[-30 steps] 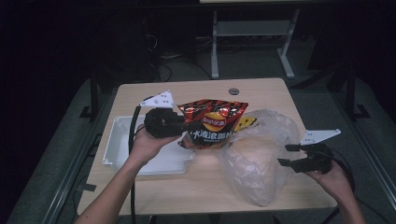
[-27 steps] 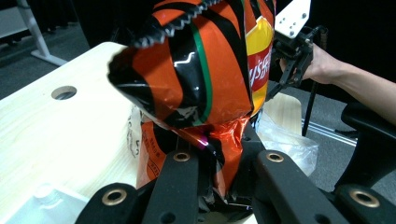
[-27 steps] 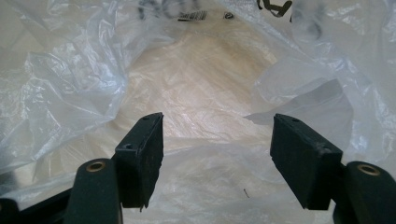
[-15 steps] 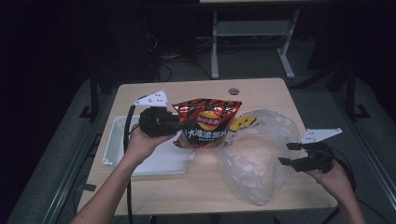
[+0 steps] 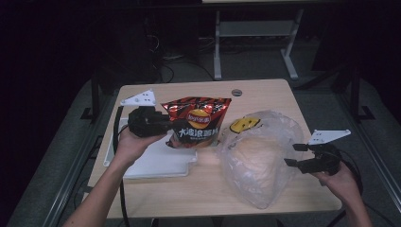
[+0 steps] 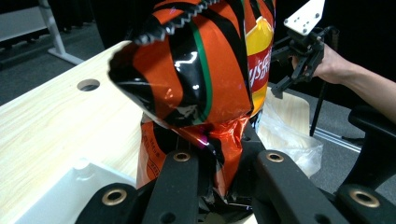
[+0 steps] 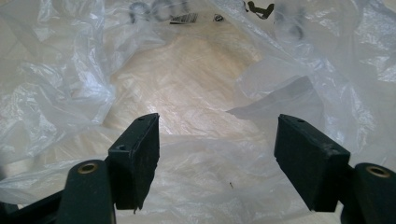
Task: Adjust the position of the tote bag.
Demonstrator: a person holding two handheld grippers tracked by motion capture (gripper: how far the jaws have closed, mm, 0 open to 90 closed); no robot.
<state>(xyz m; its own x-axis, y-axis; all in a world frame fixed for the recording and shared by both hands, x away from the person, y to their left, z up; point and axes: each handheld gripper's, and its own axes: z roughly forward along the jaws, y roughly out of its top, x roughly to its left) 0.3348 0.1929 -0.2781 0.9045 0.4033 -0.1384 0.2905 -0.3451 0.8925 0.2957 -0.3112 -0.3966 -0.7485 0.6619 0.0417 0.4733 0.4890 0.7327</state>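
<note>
Dark room surrounds light wooden table [image 5: 265,94] bearing white tray [image 5: 161,163].

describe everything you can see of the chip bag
The chip bag is a glossy foil packet, orange-red with black stripes, a yellow and red brand roundel and white lettering across its front. Its top seam is zigzag-crimped and looks sealed. It is puffed and held upright, its lower edge over the white tray and wooden table. The left tongs pinch a crumpled corner of it, the foil bunched between the jaws. Its right side sits against the clear plastic bag.
</note>
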